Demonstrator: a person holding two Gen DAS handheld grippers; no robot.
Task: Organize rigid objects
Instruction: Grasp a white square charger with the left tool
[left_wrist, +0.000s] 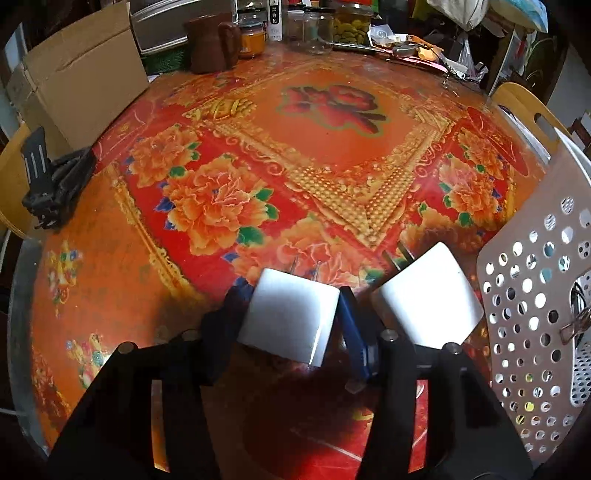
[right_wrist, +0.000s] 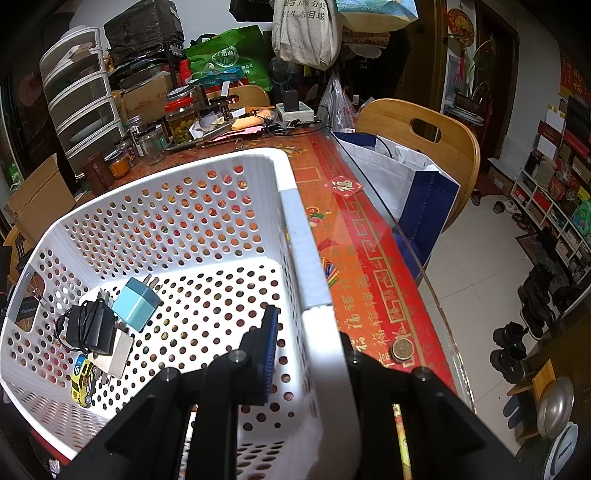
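In the left wrist view my left gripper (left_wrist: 291, 314) is shut on a white plug adapter (left_wrist: 290, 317), its two prongs pointing away, low over the red floral table (left_wrist: 258, 166). A second white plug adapter (left_wrist: 428, 297) lies just to its right on the table, beside the white perforated basket (left_wrist: 532, 295). In the right wrist view my right gripper (right_wrist: 314, 332) is shut on the basket's right rim (right_wrist: 317, 295). Inside the basket lie a light blue plug adapter (right_wrist: 135, 302), a black charger with cord (right_wrist: 88, 328), a white adapter (right_wrist: 120, 354) and a yellow toy car (right_wrist: 83, 380).
A cardboard box (left_wrist: 77, 81), a brown mug (left_wrist: 208, 42) and glass jars (left_wrist: 351, 22) stand along the table's far side. A black holder (left_wrist: 51, 181) lies at the left edge. A coin (right_wrist: 402, 349) lies by the glass edge; a wooden chair (right_wrist: 424, 136) and paper bag (right_wrist: 406, 177) stand beyond.
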